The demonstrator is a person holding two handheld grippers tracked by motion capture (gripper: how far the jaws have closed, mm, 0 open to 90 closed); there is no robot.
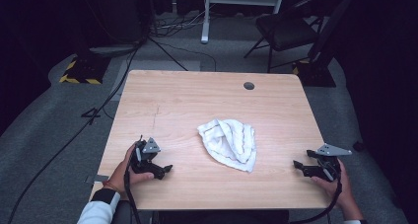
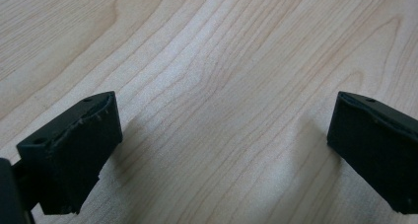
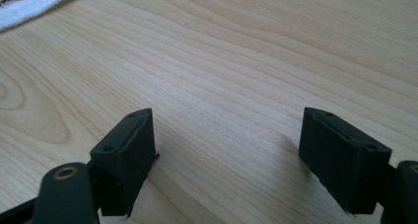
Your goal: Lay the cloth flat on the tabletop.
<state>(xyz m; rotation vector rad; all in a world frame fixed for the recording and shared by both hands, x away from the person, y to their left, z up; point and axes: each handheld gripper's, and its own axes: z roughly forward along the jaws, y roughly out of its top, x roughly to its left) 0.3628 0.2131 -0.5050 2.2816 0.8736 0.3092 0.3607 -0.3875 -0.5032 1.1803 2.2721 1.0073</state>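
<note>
Looking at the white towel (image 1: 229,143), I see it lying crumpled near the middle of the counter (image 1: 187,100), a little toward my right side, bunched into a rough teardrop. Its long axis runs diagonally, from a rounded upper-left lobe away from me down to a narrower lower-right corner pointing toward the near edge; thin dark stripes curve along the folds. In the right gripper view a white corner of it (image 3: 29,2) peeks in at the top left, well apart from the jaws. My left gripper (image 1: 165,168) rests low over the counter to the towel's left, jaws spread wide with nothing but bare wood between them. My right gripper (image 1: 297,164) sits to the towel's right near the counter's edge, likewise spread and empty. I judge the step in hand to be reaching in for the cloth, likely to spread or fold it. To do that well, I would bring each gripper to an outer edge rather than the heaped centre, pinch a single layer at opposite ends of the long axis, and lift gently so the folds fall open instead of dragging the bundle.
</note>
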